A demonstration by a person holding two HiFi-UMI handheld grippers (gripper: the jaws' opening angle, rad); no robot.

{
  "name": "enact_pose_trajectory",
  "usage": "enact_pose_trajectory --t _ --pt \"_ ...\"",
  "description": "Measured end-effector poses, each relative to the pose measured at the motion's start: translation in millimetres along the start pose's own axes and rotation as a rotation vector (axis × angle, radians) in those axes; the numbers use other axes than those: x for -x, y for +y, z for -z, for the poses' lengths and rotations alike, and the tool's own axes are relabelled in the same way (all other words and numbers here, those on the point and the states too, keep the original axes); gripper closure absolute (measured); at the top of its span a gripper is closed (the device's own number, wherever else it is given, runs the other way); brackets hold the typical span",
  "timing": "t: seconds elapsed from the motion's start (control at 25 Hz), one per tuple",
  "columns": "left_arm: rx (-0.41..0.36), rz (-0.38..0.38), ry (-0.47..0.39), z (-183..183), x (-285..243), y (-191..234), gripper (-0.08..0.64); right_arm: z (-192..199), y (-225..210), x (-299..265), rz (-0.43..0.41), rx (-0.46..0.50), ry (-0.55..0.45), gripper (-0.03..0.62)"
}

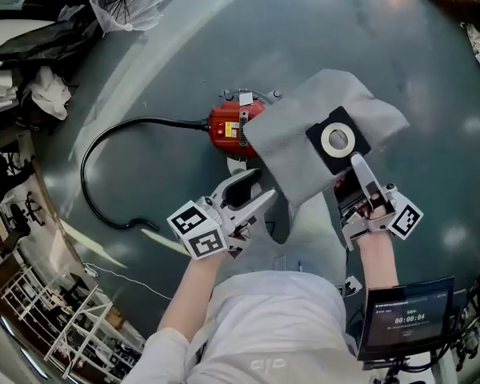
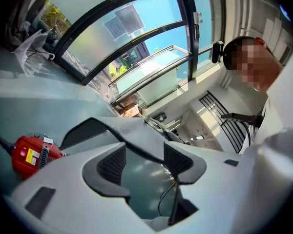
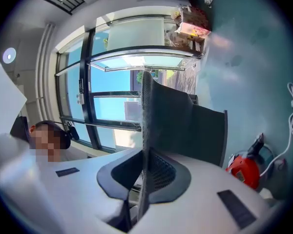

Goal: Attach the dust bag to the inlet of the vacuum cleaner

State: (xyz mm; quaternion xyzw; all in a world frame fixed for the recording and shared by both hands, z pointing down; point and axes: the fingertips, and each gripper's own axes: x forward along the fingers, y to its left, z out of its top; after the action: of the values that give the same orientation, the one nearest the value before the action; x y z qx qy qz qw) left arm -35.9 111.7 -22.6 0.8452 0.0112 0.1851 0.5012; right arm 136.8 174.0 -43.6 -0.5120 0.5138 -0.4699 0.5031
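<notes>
Currently I'm looking at the dust bag [image 1: 292, 146]; it's showing as a limp grey sack of felt-like fabric, creased, with one corner folding over. A stiff black square collar [image 1: 354, 126] is sitting on its upper face, with a white round ring [image 1: 337, 140] at the middle. The bag is hanging above the floor [image 1: 384, 54] and overlapping the right side of the vacuum cleaner [image 1: 228, 126] in the head view; I can't tell if they're touching. My right gripper [image 1: 357, 162] is pinching the bag's edge just beside the collar; its jaws are pressing together on the thin fabric sheet [image 3: 185, 126], which is standing edge-on between the ribbed black pads [image 3: 161, 172]. My left gripper [image 1: 266, 184] is sitting under the bag's lower edge with its jaws spread; a fold of the fabric [image 2: 132, 133] is crossing the tips and the pads aren't pressing on it. The vacuum is showing a glossy red rounded plastic body; a black rubbery cord [image 1: 144, 119] is curling away from it across the smooth grey-green floor.
</notes>
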Motion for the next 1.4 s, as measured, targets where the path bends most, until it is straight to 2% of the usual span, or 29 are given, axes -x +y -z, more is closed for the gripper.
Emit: enact_pose_trajectory --t 0.16,0.4,0.64,0.92,1.12,1.28,1.4 --pt "0.033 -0.027 0.052 43.3 -38.7 59.1 0.33 -40.1 -86.8 13.2 0.119 0.094 0.009 0.551" --pt "0.092 -0.074 0.044 100.4 -105.0 157.6 0.33 -77.0 -207.4 37.5 0.233 0.172 0.009 0.551" --pt "0.141 -0.106 0.0 153.4 -156.7 216.2 0.33 -85.4 -309.2 57.4 0.333 0.162 0.09 0.551" --pt "0.244 -0.131 -0.1 203.9 -197.6 270.7 0.33 -75.5 -398.0 44.8 0.442 0.259 0.351 0.551" --pt "0.328 -0.121 -0.165 240.1 -215.5 306.2 0.33 -47.5 -449.5 18.3 0.485 0.351 0.577 0.551" --pt "0.331 -0.13 -0.17 264.0 -226.5 325.8 0.33 -20.3 -481.8 -5.8 0.498 0.381 0.722 0.551" --pt "0.261 -0.159 -0.134 277.2 -228.8 337.0 0.322 9.0 -496.9 -14.2 0.518 0.405 0.826 0.552"
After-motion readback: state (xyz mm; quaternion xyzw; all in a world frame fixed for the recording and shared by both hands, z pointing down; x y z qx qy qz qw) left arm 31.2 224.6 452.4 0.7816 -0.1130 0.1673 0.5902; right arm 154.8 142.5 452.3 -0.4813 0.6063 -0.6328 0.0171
